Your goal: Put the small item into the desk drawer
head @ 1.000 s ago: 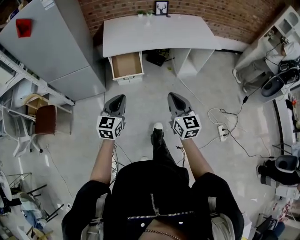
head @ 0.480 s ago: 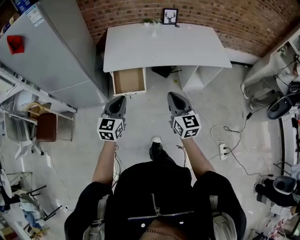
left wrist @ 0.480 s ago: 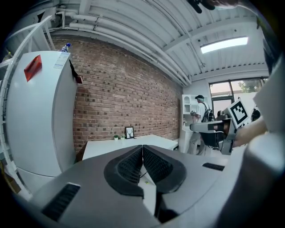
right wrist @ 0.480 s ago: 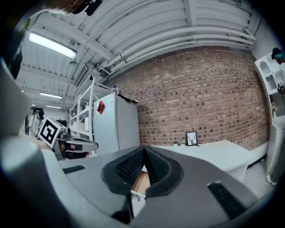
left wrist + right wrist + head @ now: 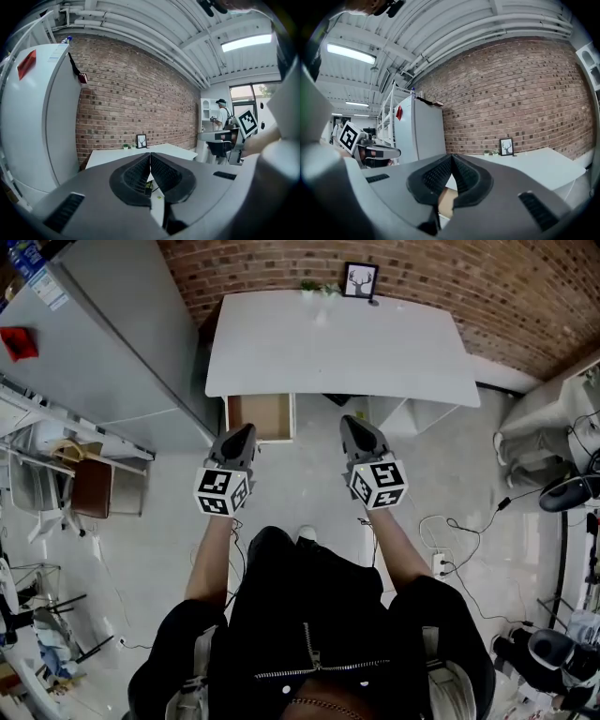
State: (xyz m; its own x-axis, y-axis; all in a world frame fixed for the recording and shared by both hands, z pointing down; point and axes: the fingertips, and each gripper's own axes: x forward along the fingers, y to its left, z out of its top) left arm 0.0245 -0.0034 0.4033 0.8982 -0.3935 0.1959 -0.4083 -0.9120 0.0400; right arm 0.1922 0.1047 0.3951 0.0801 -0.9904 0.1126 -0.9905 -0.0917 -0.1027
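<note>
Change noted: over the last second the desk [image 5: 337, 343] has drawn in; its near edge, earlier well ahead of both tips, now lies just beyond them; the open drawer [image 5: 262, 417] sits just ahead of my left gripper [image 5: 246, 430] and a little to its right, well to the left of my right gripper [image 5: 349, 420]. Judgement: the approach is nearly done and the drawer needs no opening.

Jaws: both pairs are closed, tips touching; a tan patch [image 5: 444, 201] shows in the gap behind the right tips; whether it is a held thing or wood beyond, I cannot tell; dark and green bits [image 5: 148, 186] behind the left tips look like clutter beyond them.

Small item: not identified in any view; only plants [image 5: 317, 286] and a picture frame [image 5: 359, 280] stand far ahead of the jaws, at the desk's back edge. The drawer's brown floor shows bare where the desk does not cover it.
</note>
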